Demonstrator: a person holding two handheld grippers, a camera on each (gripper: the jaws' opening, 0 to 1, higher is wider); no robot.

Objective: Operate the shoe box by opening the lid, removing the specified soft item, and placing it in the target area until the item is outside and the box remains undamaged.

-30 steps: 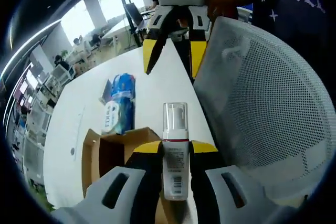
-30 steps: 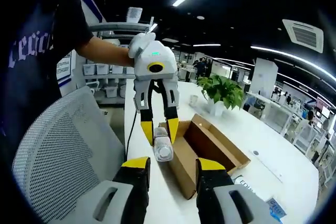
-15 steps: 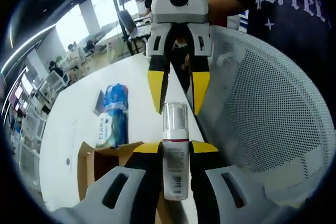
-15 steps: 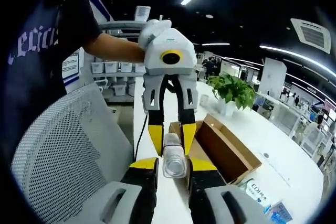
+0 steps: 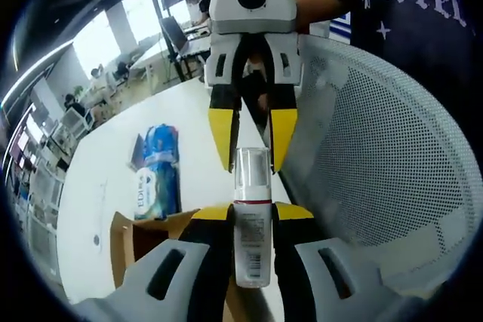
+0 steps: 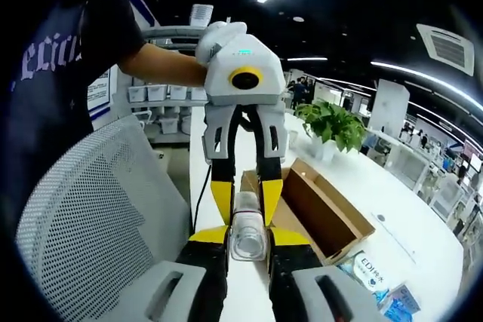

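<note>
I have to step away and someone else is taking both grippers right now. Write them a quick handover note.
Left gripper: shut on the bottle, held upright above the table edge.
Right gripper: its jaws flank the bottle's clear cap; whether they already grip cannot be told.
Shoe box: open on the white table, lid flaps out, looks intact. A blue-and-white soft pack lies on the table beside it.
Done: box opened, bottle lifted clear.
Left: finish the pass between grippers if intended, then set the bottle down on the table, keeping off the box.
</note>
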